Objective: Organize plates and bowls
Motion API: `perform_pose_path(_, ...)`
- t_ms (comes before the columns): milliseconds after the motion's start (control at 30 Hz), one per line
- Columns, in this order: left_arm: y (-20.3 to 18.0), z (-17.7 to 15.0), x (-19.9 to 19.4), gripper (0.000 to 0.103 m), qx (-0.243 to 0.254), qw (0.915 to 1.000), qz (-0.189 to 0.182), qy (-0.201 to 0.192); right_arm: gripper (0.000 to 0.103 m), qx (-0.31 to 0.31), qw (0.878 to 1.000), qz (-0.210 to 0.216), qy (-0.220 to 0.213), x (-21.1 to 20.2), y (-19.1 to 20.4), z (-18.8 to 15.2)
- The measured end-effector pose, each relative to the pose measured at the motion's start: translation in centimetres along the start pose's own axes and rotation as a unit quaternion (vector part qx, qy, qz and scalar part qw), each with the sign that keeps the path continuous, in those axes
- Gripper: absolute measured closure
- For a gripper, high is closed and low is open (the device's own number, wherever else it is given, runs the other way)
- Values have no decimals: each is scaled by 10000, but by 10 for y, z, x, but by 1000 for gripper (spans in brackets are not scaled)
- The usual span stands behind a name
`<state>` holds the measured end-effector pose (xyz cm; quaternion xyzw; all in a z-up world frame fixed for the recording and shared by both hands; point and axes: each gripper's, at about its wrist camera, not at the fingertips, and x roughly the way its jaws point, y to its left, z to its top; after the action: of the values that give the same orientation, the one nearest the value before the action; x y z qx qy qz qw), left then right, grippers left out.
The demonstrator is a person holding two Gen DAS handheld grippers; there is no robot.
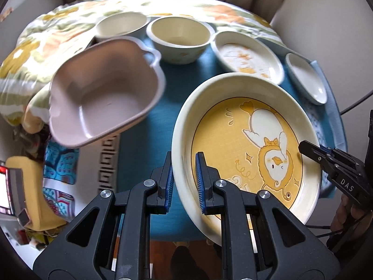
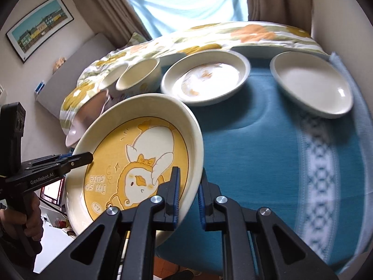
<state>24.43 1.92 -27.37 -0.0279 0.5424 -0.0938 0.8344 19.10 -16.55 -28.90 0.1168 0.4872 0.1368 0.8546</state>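
Two claws carry my duck plate (image 1: 247, 149) above the blue bench (image 2: 268, 163): left claw (image 1: 184, 182) clenched on its near rim, right claw (image 2: 188, 193) clenched on the opposite rim. The plate tilts, with the pink bowl (image 1: 102, 98) left of it and the white plates beyond. Its underside is hidden, and the background blurs.

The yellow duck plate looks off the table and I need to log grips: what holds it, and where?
Both grippers hold the yellow duck plate by its rim: left gripper on one side, right gripper on the opposite side.
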Motion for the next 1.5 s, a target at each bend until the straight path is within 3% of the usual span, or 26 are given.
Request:
perform_pose_path(300, 31, -10, 36, 89, 143, 9997, -184, 38, 90, 56, 9998, -181, 2, 35, 7, -12)
perform_pose_path(600, 26, -15, 40, 89, 376, 9990, -189, -137, 90, -22, 9998, -175, -6, 39, 8, -14)
perform_pose_path(733, 23, -14, 43, 80, 341, 9992, -217, -8, 90, 224, 9997, -105, 13, 38, 5, -15)
perform_pose_path(800, 22, -13, 45, 65, 314, 9991, -262, 65, 90, 193, 9997, -142, 50, 37, 7, -15)
perform_pose_path(833, 21, -13, 44, 49, 306, 9992, -232, 56, 90, 135, 9997, -185, 49, 37, 8, -16)
perform_pose_path(867, 20, -13, 43, 40, 310, 9993, -196, 1, 88, 97, 9997, -202, 44, 36, 10, -17)
perform_pose_path(933, 19, -14, 40, 39, 355, 9992, -135, -98, 79, 79, 9998, -203, 27, 35, 12, -18)
perform_pose_path(1000, 18, -15, 40, 39, 401, 9991, -109, -82, 43, 86, 9997, -236, 17, 34, 12, -20)
perform_pose_path(1033, 18, -16, 39, 39, 410, 9991, -93, -74, 36, 115, 9997, -238, 6, 34, 11, -21)
perform_pose_path(1233, 19, -23, 21, 39, 465, 9989, 38, -44, 33, 202, 9993, -296, -122, 14, 14, -21)
perform_pose_path(1433, -1, -13, -56, 39, 604, 9966, -146, -533, 33, 325, 9971, -443, -528, -48, 25, -9)
perform_pose_path(1467, -7, -9, -69, 35, 610, 9959, -183, -637, 28, 357, 9960, -506, -648, -62, 25, -6)
perform_pose_path(1500, -16, -2, -85, 30, 610, 9948, -191, -793, 15, 388, 9947, -559, -773, -74, 25, -3)
